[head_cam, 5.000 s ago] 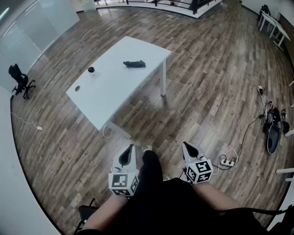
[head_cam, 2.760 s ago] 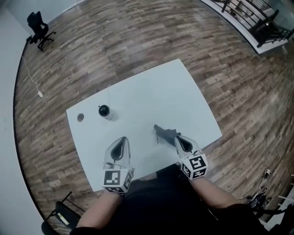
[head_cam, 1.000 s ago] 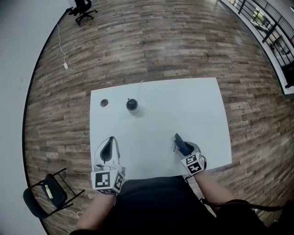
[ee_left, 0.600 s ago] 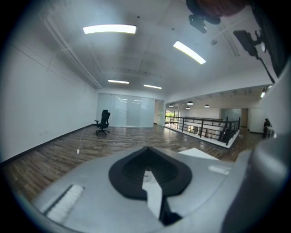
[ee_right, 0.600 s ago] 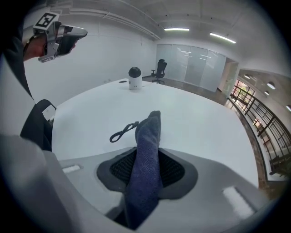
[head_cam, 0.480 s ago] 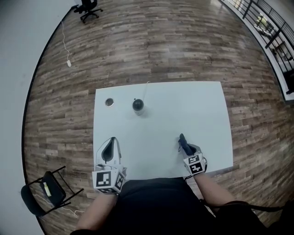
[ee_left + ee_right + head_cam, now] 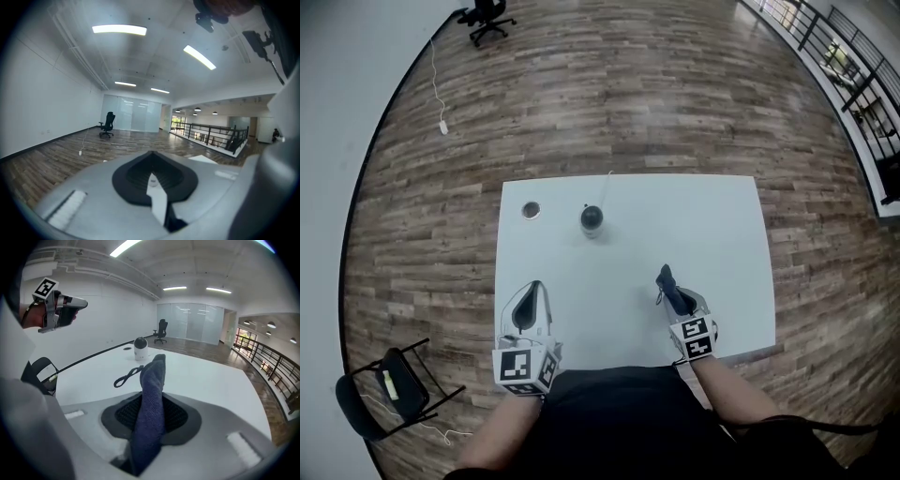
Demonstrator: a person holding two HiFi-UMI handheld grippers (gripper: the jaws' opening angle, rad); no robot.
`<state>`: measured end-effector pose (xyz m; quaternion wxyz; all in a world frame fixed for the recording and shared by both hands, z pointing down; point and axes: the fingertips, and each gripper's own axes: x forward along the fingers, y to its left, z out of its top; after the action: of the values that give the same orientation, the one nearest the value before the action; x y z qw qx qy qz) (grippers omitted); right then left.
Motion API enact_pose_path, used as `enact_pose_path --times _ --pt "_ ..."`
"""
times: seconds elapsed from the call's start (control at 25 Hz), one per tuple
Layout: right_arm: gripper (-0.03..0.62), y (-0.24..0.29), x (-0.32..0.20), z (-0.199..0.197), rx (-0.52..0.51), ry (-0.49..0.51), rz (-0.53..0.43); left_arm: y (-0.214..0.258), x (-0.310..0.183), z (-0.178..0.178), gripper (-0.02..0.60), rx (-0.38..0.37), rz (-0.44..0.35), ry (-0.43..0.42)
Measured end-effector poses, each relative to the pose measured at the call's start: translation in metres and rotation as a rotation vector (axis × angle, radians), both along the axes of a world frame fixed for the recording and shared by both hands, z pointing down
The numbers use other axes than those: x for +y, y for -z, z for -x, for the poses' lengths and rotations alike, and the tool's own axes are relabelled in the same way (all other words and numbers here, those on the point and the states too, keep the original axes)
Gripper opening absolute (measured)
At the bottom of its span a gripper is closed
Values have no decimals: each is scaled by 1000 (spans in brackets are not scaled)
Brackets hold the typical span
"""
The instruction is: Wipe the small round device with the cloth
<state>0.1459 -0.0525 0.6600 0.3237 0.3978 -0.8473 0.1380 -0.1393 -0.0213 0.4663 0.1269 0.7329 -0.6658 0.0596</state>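
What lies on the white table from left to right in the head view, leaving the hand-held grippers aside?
Small flat disc → small round device → dark blue cloth.

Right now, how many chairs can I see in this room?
2. A black office chair stands far beyond the table; a folding chair sits by its near left corner. Others may be hidden.

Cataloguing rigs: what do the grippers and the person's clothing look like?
Left gripper and right gripper: light grey teardrop shells, black textured pads, each with a white cube of black square markers. Right jaws are closing on the cloth. Black top, forearms bare.
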Motion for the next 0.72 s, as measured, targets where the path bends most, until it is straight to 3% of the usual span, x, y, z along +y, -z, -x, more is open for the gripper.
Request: enact_pose_path --times 0.72 --pt "104 57 -53 76 -61 63 -113 -4 -9 29 8 10 -10 6"
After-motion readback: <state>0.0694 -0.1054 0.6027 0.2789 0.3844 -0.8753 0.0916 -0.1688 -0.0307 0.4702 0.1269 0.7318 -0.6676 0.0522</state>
